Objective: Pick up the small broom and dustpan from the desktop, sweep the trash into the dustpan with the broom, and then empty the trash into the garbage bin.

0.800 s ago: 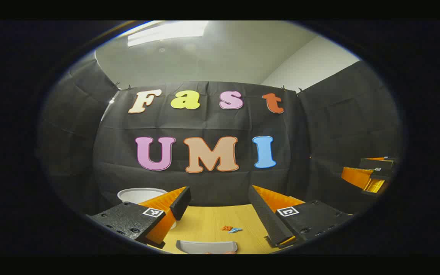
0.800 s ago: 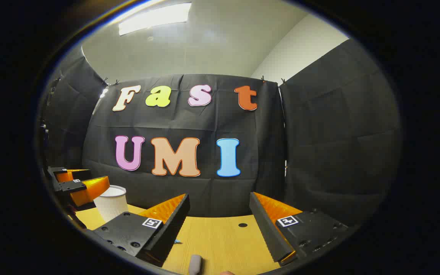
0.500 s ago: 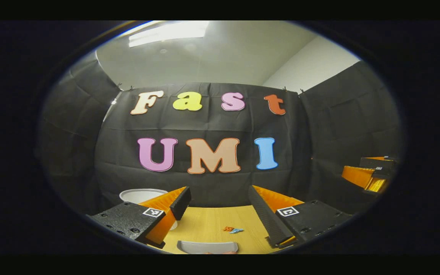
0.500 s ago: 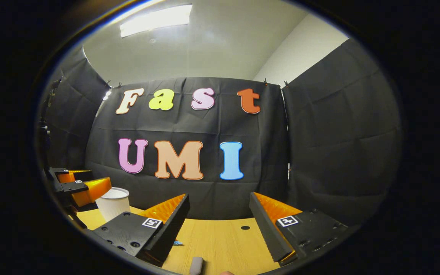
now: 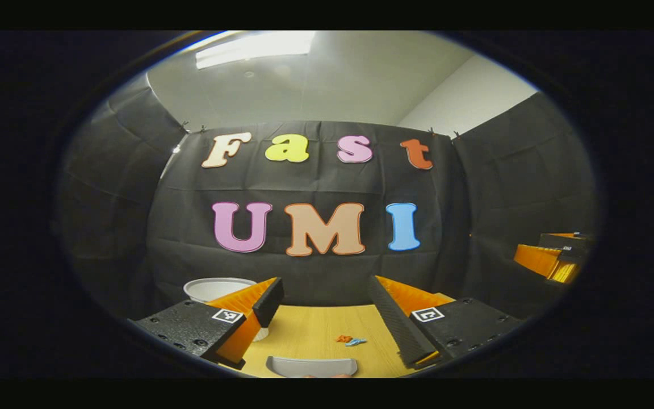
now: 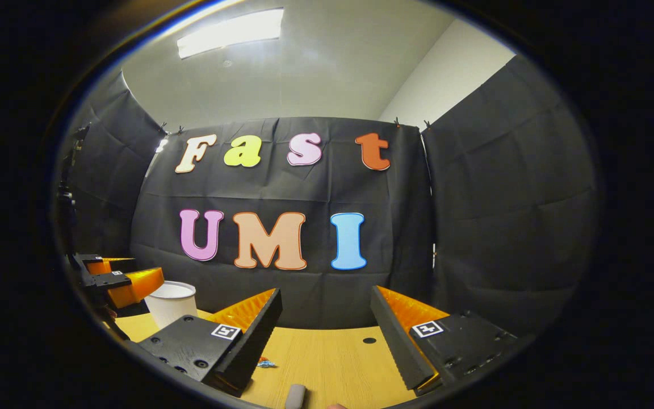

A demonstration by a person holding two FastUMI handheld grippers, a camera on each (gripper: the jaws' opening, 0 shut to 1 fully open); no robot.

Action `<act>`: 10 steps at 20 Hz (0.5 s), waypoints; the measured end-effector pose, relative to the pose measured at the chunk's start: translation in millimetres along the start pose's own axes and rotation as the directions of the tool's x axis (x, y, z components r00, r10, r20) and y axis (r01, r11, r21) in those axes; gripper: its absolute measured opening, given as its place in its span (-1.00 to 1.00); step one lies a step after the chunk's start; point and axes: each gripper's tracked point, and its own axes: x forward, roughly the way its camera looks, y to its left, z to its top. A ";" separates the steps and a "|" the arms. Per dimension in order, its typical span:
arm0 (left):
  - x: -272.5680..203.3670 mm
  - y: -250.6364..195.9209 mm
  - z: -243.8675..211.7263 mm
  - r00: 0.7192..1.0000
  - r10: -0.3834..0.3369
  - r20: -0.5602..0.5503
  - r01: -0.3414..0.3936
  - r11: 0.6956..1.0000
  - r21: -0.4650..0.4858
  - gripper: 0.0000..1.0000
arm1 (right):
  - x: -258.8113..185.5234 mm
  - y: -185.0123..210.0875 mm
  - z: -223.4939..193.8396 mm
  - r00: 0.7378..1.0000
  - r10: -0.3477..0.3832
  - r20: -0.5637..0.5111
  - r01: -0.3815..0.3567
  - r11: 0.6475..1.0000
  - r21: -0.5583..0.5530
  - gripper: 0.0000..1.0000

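Observation:
In the left gripper view my left gripper (image 5: pixel 327 307) hangs open above the wooden desk (image 5: pixel 315 326), nothing between its fingers. A grey dustpan edge (image 5: pixel 311 366) lies just below it, and small orange and blue trash bits (image 5: pixel 351 341) sit a little beyond. The white garbage bin (image 5: pixel 213 288) stands behind the left finger. In the right gripper view my right gripper (image 6: pixel 327 318) is open too, over a grey broom handle tip (image 6: pixel 296 396). The trash bits (image 6: pixel 265 363) peek out beside its left finger, and the bin (image 6: pixel 172 304) stands at the far left.
The right gripper (image 5: pixel 554 258) shows at the far right edge of the left gripper view, and the left gripper (image 6: pixel 117 281) at the left edge of the right gripper view. A small dark hole (image 6: pixel 369 341) marks the desk near the black cloth wall.
Both views have drifted slightly, the wall sliding a little right and down. Both grippers stay open, and nothing on the desk has moved.

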 end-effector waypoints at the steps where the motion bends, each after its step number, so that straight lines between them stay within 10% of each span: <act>1: -0.6 1.1 0.3 1.000 0.002 0.002 -0.002 1.000 0.001 0.84 | 0.8 -0.4 -0.7 1.000 0.000 -0.002 0.000 1.000 0.001 0.85; 10: -6.9 7.6 1.4 1.000 0.022 -0.002 -0.022 1.000 0.004 0.83 | 0.3 11.5 -3.8 0.998 0.053 -0.030 -0.052 0.998 0.037 0.86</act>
